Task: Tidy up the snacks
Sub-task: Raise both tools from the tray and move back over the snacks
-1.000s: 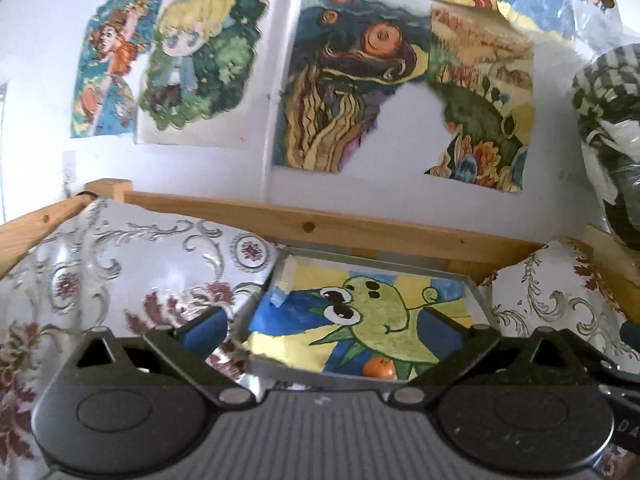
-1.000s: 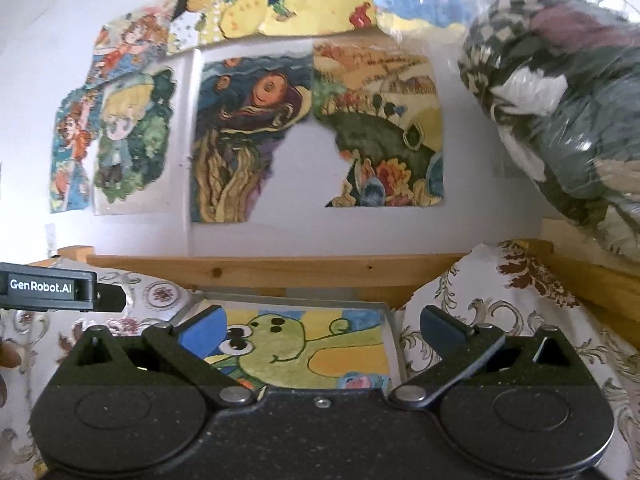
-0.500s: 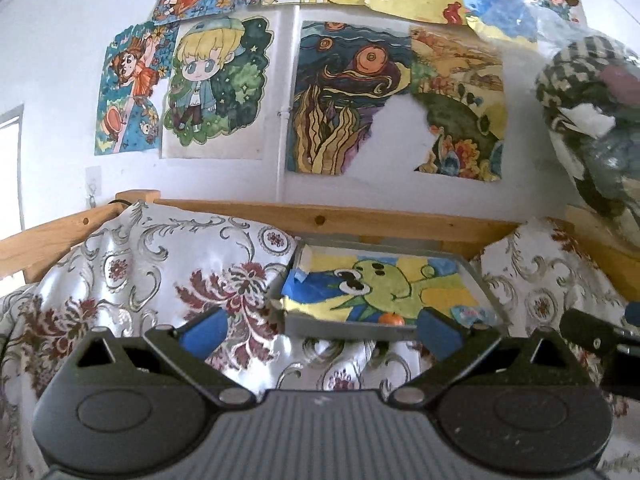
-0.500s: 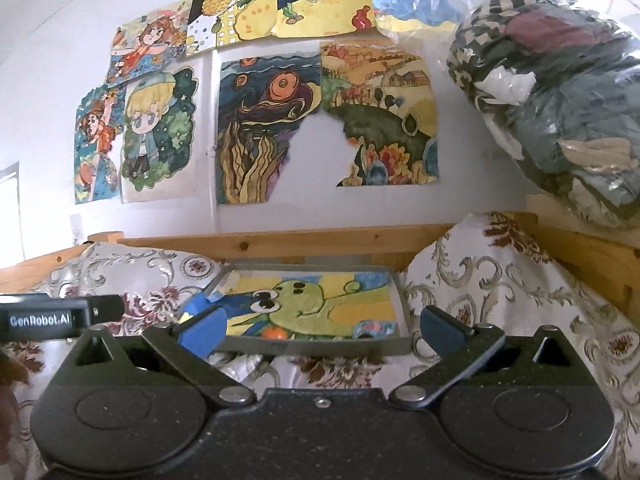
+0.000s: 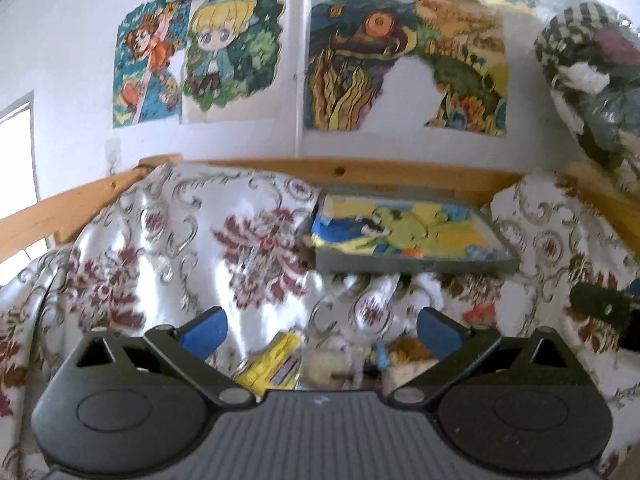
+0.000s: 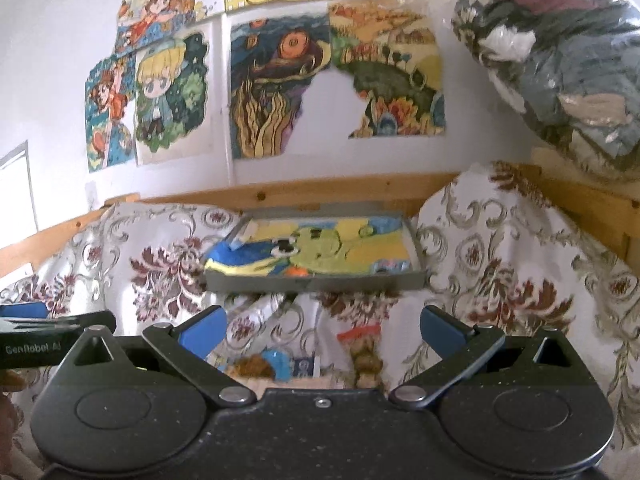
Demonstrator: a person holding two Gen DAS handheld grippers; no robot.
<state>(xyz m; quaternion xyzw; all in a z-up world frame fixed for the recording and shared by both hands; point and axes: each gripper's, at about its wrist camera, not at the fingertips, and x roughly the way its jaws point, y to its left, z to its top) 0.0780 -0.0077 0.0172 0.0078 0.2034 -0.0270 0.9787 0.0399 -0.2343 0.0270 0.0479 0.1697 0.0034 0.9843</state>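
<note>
Your left gripper (image 5: 320,326): released, empty | your right gripper (image 6: 322,326): released, empty | snacks (image 5: 276,364) on cloth (image 5: 160,248) below both | tray (image 6: 316,280) beyond

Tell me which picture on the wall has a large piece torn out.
The swirly dark blue painting with the orange sun, in the middle; a white gap cuts its lower right side. The blond cartoon child picture beside it is whole.

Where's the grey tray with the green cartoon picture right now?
The tray sits centre-right in the left wrist view and centre in the right, on the floral cloth just below the wooden rail.
</note>
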